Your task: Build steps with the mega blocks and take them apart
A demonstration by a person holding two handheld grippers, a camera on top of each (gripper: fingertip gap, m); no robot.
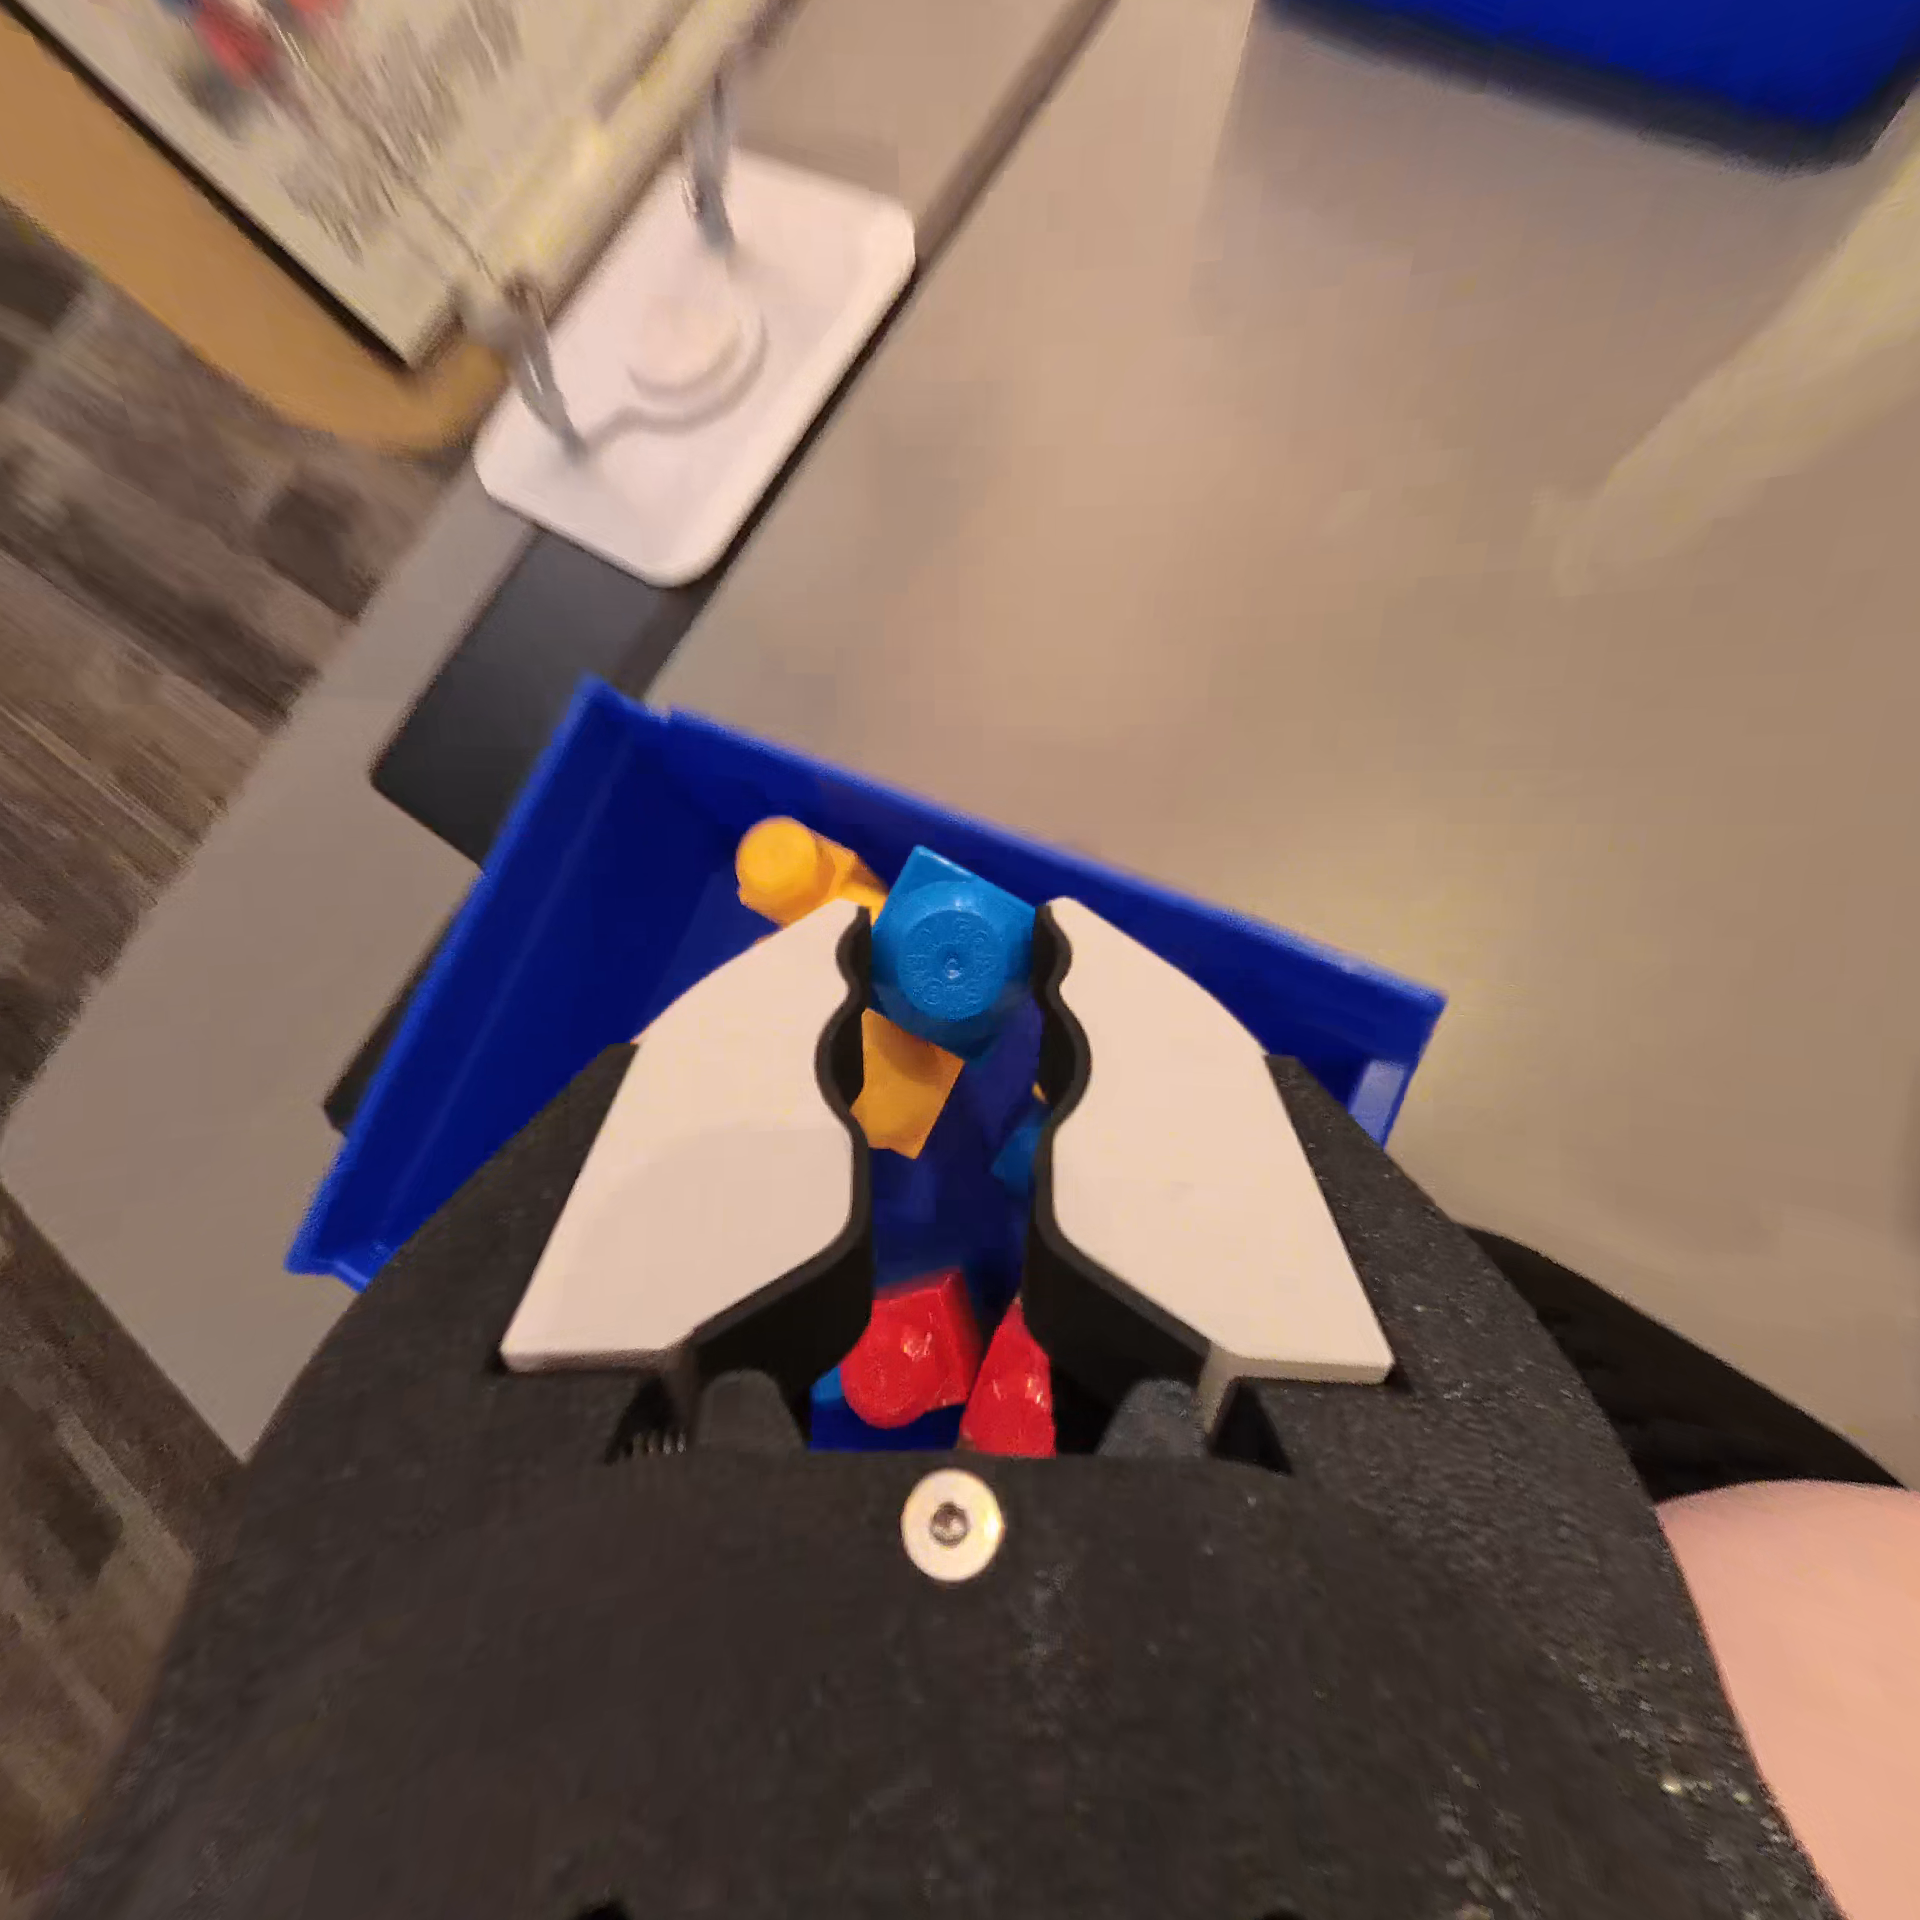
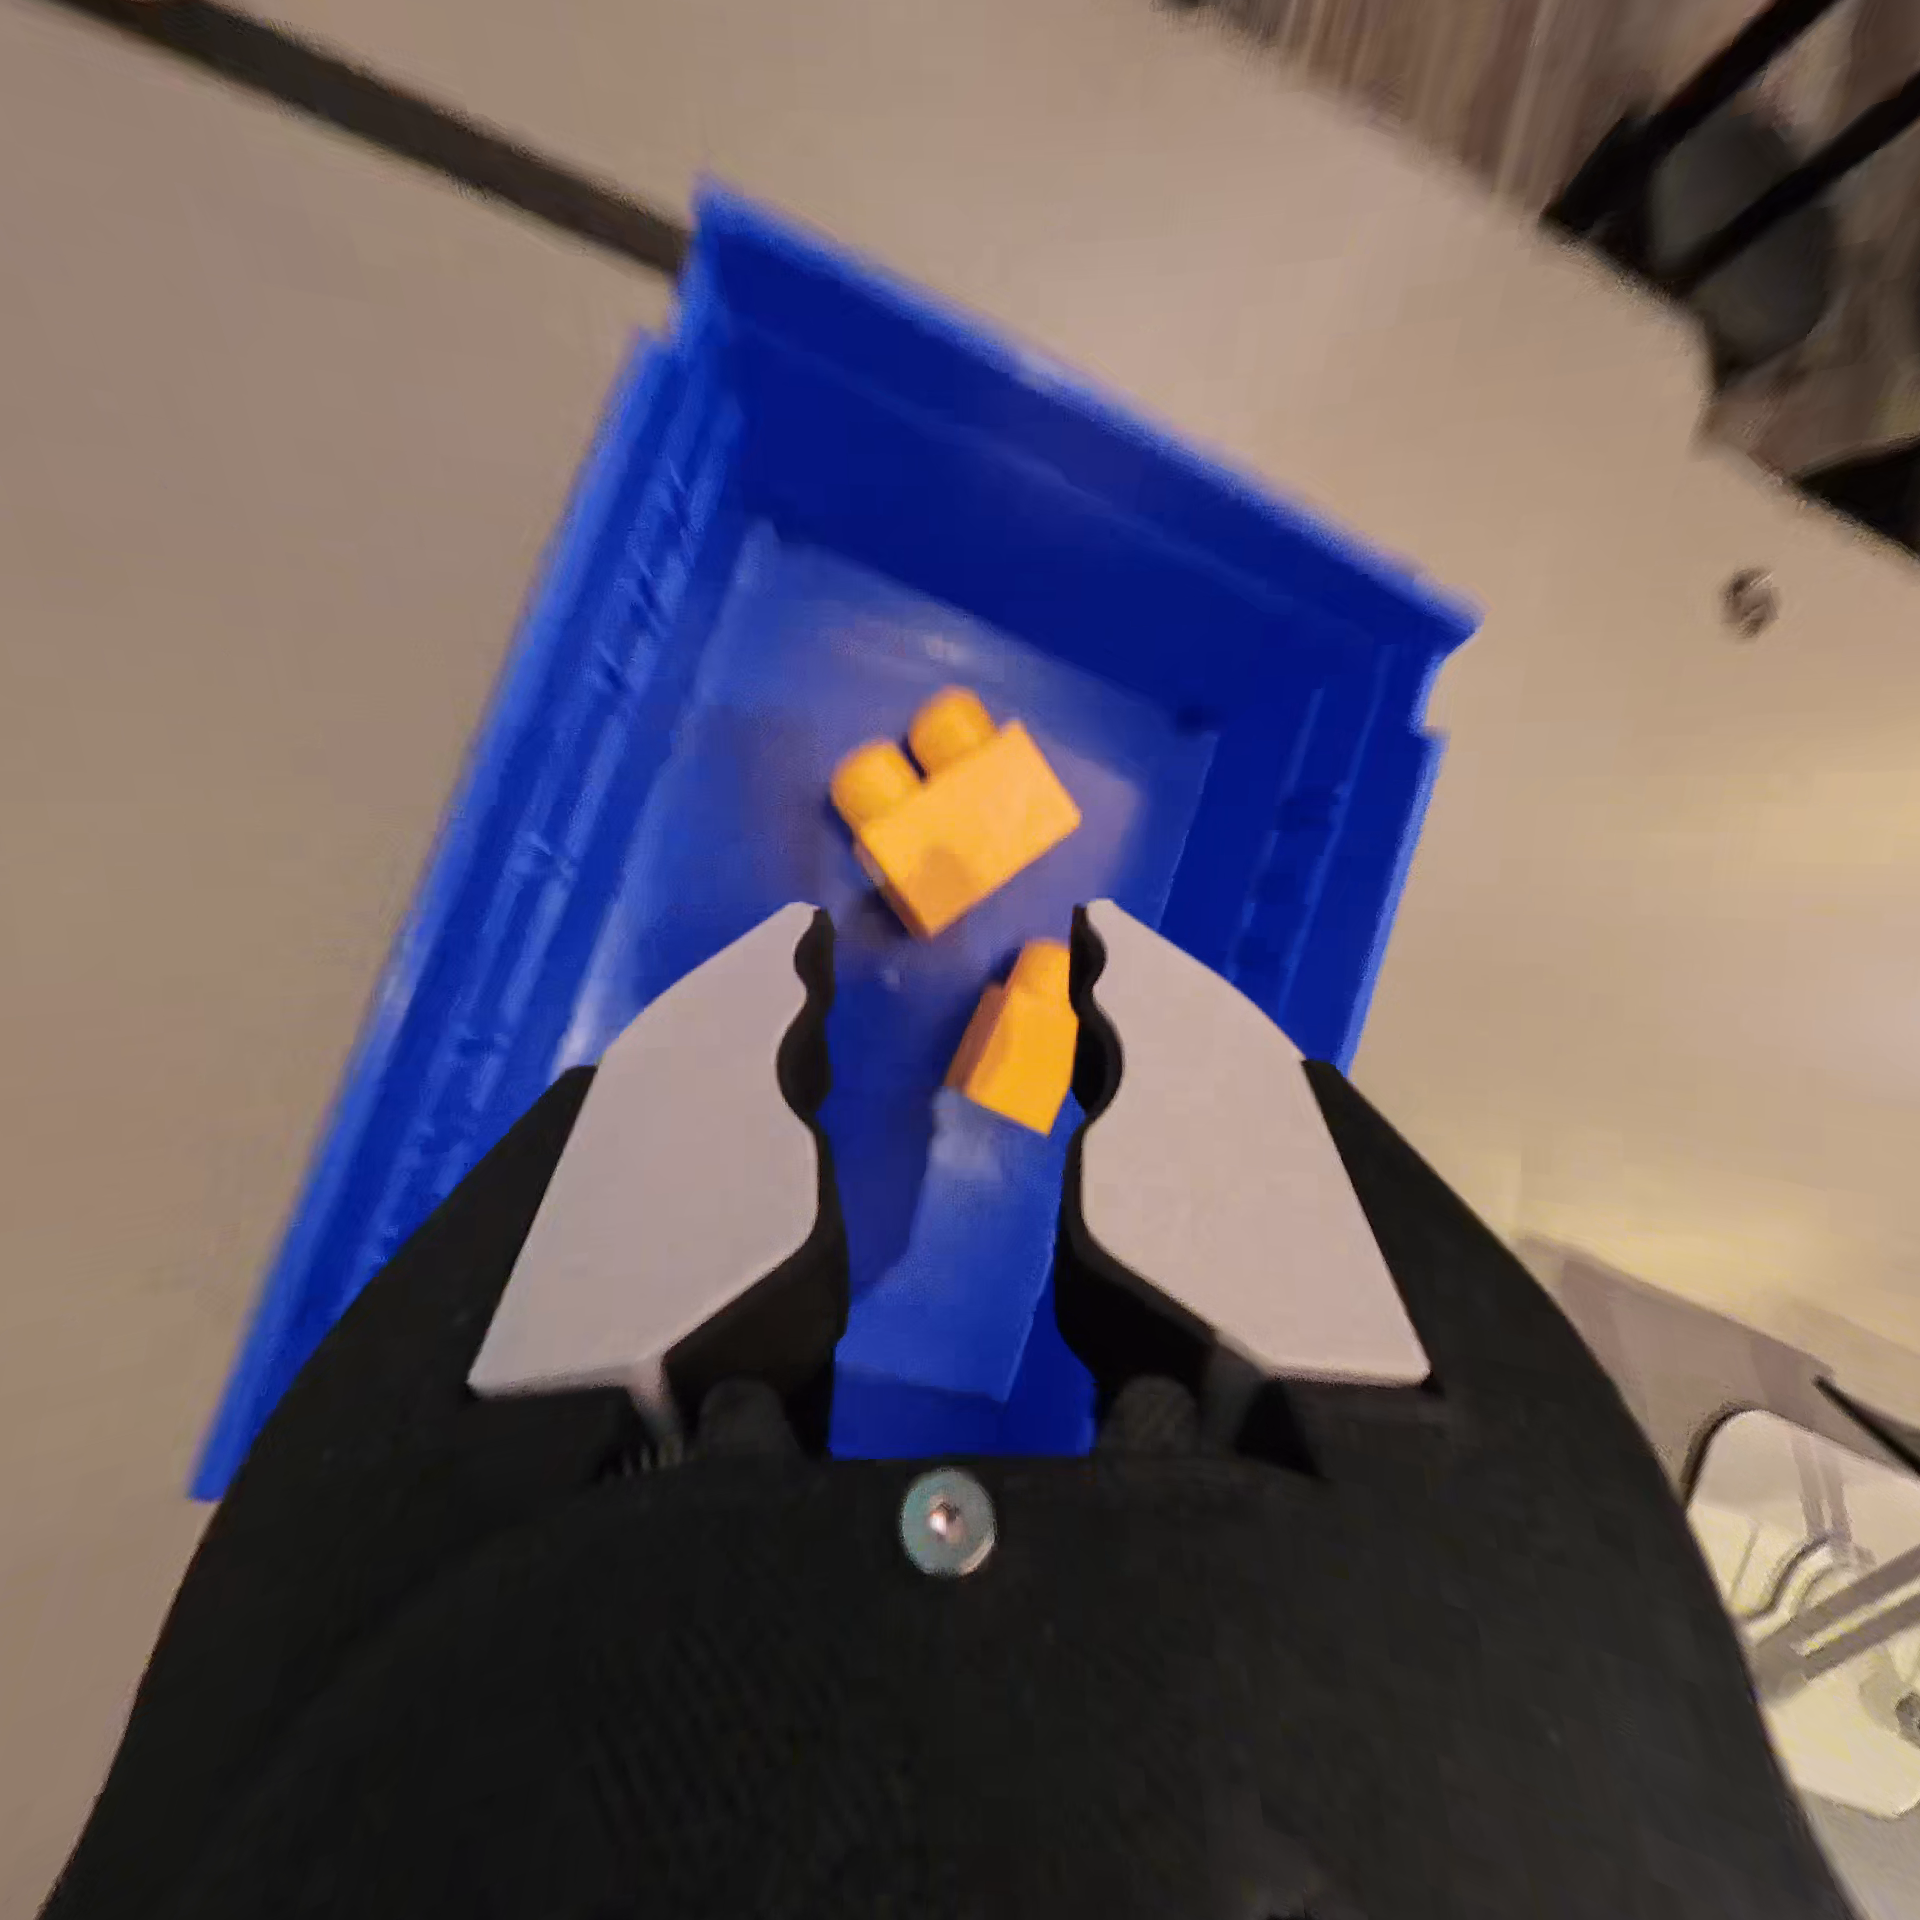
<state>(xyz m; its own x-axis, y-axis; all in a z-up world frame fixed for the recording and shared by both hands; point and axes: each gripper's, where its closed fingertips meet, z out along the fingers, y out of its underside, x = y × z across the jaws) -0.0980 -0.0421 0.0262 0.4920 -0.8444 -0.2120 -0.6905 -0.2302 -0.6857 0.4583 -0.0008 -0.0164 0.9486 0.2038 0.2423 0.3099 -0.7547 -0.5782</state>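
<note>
Mega blocks sit in two blue bins, and no steps show on the worktop [image 1: 1351, 520], so I judge building hasn't started or teardown is ending. Your left hand-held gripper [image 1: 951, 961] pinches a blue block [image 1: 948, 961] over a bin [image 1: 582, 935] near the worktop's edge, holding red blocks [image 1: 914, 1351] and orange blocks [image 1: 790, 868]. Your right hand-held gripper [image 2: 948, 935] hangs parted and empty above another bin [image 2: 623, 831] with two orange pieces [image 2: 956, 810]. Blur and fingers hide remaining contents.
</note>
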